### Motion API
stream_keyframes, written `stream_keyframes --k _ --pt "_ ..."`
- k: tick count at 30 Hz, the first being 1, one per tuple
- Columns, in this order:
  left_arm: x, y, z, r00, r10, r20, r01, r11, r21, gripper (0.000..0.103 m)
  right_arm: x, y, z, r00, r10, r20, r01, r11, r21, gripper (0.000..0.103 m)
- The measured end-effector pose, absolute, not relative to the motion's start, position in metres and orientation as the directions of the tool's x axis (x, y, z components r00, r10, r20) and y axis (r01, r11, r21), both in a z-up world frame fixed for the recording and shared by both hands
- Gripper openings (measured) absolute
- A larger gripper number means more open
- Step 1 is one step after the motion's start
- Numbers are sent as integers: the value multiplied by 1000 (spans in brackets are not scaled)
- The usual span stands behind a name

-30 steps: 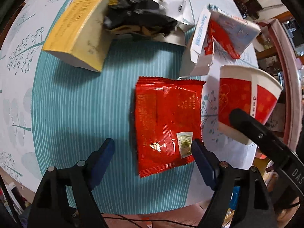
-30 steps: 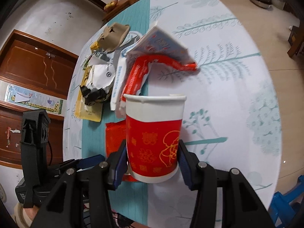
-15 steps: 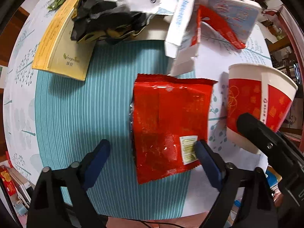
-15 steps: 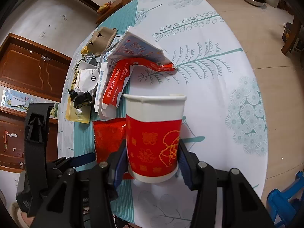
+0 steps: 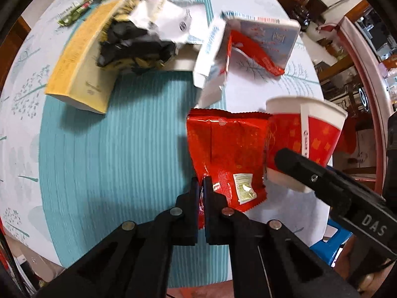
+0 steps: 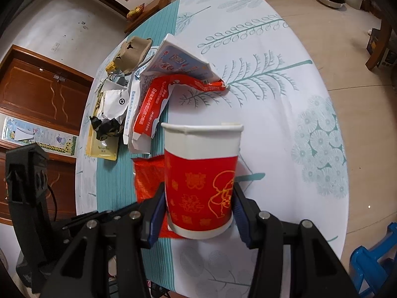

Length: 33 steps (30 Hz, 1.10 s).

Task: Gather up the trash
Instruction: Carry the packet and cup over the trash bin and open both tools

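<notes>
the left gripper (image 5: pixel 201 188) has its jaws pressed together, having just snapped closed, and they pinch the near left corner of the red foil packet (image 5: pixel 227 146); only a sliver of red foil shows between the pads. the right gripper (image 6: pixel 198 211) is about half open and clamps the red and white paper cup (image 6: pixel 202 181) low on its wall, a blue pad on either side, the cup upright with its rim away from the camera.

the packet lies on the teal striped runner (image 5: pixel 119 154) of the round table (image 6: pixel 285 124), its right edge just beside the cup's base. beyond it sits a torn white and blue carton (image 5: pixel 250 42) with a red strip hanging out, and left of that a crumpled wad of black and white wrapper (image 5: pixel 139 42) rests on a yellow box (image 5: pixel 82 67). farthest off are a brown pulp tray (image 6: pixel 132 53) and a small green wrapper (image 5: pixel 74 15).

a second ago the left jaws stood wide, straddling the packet's near end without touching it; now they are closed on its corner, and the packet has shifted right against the cup. the right gripper's hold on the cup is unchanged.
</notes>
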<state>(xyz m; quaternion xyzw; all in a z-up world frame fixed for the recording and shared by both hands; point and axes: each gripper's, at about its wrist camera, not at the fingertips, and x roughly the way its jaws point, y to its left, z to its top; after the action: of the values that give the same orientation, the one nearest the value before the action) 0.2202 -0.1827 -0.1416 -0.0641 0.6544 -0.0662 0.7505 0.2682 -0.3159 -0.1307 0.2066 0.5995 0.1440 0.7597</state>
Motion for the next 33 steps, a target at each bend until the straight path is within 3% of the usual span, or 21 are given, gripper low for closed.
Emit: stream_keyframes --k 14,25,33 --pt "178 -109 -90 265 -215 -940 74 977 -202 0 216 -278 -105 287 444 -849 12 884 467 49" --pt "89 -71 -73 290 -289 -913 259 942 -216 0 107 -215 -84 399 396 -827 102 878 469 49" --pt "16 -47 -79 250 -346 -904 373 896 -239 0 17 -180 -101 404 356 -843 195 866 460 49"
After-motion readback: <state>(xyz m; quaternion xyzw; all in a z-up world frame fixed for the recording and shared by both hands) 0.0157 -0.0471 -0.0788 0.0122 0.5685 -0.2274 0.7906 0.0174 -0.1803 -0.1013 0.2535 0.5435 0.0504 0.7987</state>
